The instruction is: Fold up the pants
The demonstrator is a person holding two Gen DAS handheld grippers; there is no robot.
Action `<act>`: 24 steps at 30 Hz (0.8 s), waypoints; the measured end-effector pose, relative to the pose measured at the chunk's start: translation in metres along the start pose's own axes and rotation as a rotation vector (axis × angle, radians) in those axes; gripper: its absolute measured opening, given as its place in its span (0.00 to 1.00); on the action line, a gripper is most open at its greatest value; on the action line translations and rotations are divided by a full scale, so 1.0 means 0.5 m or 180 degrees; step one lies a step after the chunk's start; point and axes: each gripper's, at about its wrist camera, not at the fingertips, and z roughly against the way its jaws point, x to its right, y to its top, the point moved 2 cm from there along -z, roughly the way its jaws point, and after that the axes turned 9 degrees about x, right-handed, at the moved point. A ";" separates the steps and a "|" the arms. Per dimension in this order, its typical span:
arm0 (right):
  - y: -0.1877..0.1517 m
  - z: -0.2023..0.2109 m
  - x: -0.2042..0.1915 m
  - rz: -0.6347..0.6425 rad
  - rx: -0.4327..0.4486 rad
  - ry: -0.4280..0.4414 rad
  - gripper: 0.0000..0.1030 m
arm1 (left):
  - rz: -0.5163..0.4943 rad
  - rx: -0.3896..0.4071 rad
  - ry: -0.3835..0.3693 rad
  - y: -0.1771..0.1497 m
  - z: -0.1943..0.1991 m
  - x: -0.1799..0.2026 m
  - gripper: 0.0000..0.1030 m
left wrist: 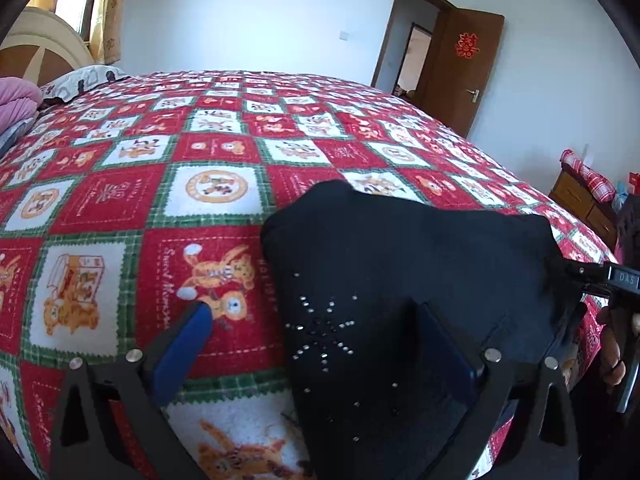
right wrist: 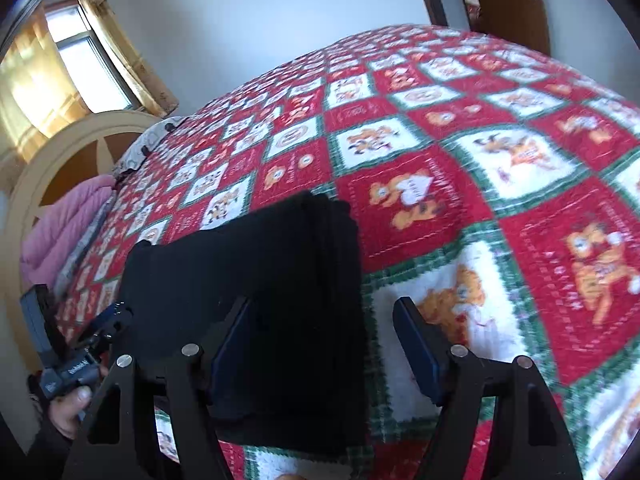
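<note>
The black pants (left wrist: 400,280) lie on the bed (left wrist: 200,152), already folded into a compact stack near the edge closest to me, on the red, white and green checked bedspread. My left tool (left wrist: 316,328) is spread wide: one blue pad rests over the bedspread beside the pants, the other sits over the black cloth, so it grips nothing. My right tool (right wrist: 324,340) is open as well, one pad over the pants (right wrist: 256,280) and the other over the bedspread to the side. From the left wrist view the right tool (left wrist: 592,276) shows at the far right edge of the stack, touching or just beside the cloth; I cannot tell which.

I judge the cloth soft, limp and light, likely a knit, so it will sag and slide apart if lifted by a single layer. The small studs on top may snag. The layered edge seen from the right wrist is the place to pinch, taking every layer at once, with the other tool holding the opposite side.
</note>
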 end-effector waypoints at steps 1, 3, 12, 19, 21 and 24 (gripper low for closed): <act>-0.002 -0.004 -0.003 0.0011 -0.0008 0.0032 0.70 | 0.0003 -0.0003 -0.0006 0.000 -0.002 0.002 1.00; -0.008 -0.013 -0.009 0.0013 -0.0048 0.0085 0.70 | 0.0003 -0.0034 -0.0057 0.001 -0.007 0.007 1.00; -0.020 0.021 -0.070 0.0302 0.0097 0.0158 0.26 | 0.0066 -0.0078 -0.0510 0.014 0.010 0.019 0.17; 0.033 0.049 -0.172 0.0596 0.0263 0.0289 0.26 | 0.0293 0.0142 -0.0517 0.062 0.062 -0.053 0.14; 0.057 0.035 -0.209 0.0673 0.0235 0.0395 0.25 | 0.0339 0.0212 -0.0453 0.078 0.072 -0.083 0.14; 0.091 -0.001 -0.271 0.0803 0.0220 0.0529 0.25 | 0.0444 0.0317 -0.0326 0.106 0.097 -0.147 0.14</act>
